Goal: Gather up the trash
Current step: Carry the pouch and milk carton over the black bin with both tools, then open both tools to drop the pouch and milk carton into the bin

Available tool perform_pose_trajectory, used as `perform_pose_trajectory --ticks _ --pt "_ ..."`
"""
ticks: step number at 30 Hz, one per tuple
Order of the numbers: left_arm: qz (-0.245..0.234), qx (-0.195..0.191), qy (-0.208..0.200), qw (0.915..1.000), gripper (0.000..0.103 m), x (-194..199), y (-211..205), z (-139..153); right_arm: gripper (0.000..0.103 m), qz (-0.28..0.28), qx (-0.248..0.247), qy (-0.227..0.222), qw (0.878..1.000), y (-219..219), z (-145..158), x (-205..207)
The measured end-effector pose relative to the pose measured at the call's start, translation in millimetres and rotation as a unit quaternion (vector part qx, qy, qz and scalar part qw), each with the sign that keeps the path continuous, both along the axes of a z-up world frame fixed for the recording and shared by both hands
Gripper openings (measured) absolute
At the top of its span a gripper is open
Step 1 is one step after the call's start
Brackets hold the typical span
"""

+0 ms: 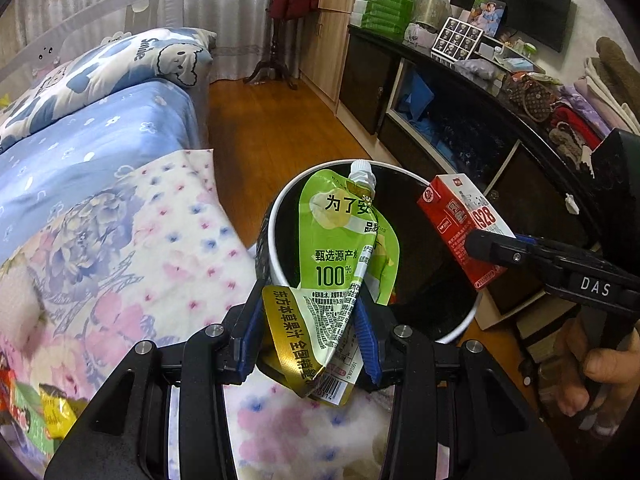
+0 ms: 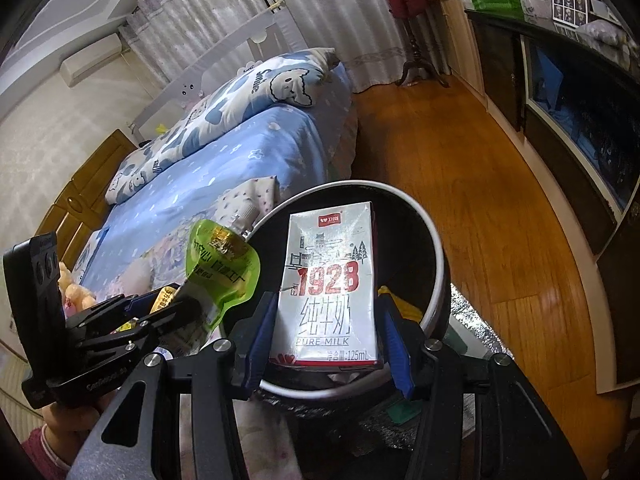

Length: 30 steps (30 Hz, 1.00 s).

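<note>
Your left claw (image 1: 310, 334) pinching green juice pouch (image 1: 344, 248), right claw (image 2: 326, 334) pinching milk carton (image 2: 332, 284), both hanging over white-rimmed bin (image 1: 276, 216) beside bed (image 1: 100, 140). Carton blocking bin interior; contents hard making out. Snack wrappers (image 1: 36, 408) lying cut off at bed edge.

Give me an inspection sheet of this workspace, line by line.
Surface: floral quilt on the bed; wood floor beside it.
Job's things: green pouch and milk carton, both held over the bin; yellow trash shows inside the bin.
Clutter: snack wrappers on the quilt, soft toy on the bed.
Grippers: left gripper clamps the pouch; right gripper clamps the carton.
Cables: nothing seen.
Surroundings: pillow, curtains, coat stand, crowded dark cabinet.
</note>
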State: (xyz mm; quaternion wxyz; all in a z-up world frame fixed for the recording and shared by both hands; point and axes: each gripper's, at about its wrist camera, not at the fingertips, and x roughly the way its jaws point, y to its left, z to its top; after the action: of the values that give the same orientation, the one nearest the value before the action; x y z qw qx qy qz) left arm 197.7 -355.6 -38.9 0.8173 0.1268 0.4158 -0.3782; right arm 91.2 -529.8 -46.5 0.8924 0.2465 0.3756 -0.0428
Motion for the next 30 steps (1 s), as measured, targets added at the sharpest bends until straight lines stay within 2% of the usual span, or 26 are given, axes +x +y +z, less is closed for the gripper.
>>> perform_pose_trajectory --ticks 16,20,23,26,27,30 --pt "-0.001 0.014 -0.002 0.9999 0.042 9.3 -19.8 -6.1 0.051 -0.002 0.02 0.016 1.0 -17.5 -13.1 14.1" --pt "0.001 0.009 -0.005 0.9999 0.063 5.7 -16.1 -4.5 0.055 -0.006 0.032 0.016 0.999 -22.7 -13.8 15.2" --pt "0.004 -0.001 -0.01 0.9999 0.066 -1.1 -4.1 -1.1 0.056 -0.013 0.039 0.015 0.999 -23.4 -12.3 11.4" --pt "0.01 -0.005 -0.017 0.9998 0.072 -11.4 14.8 -2.2 0.065 -0.023 0.039 0.002 0.999 -20.0 -7.7 3.0" --pt "0.011 -0.005 -0.018 0.9998 0.072 -15.4 23.0 -4.1 0.071 -0.026 0.04 -0.003 0.999 -17.5 -6.6 -0.4" --pt "0.022 -0.003 -0.026 0.9994 0.072 -26.5 49.2 -9.7 0.077 -0.025 0.044 -0.017 0.999 -4.3 -3.1 -7.6"
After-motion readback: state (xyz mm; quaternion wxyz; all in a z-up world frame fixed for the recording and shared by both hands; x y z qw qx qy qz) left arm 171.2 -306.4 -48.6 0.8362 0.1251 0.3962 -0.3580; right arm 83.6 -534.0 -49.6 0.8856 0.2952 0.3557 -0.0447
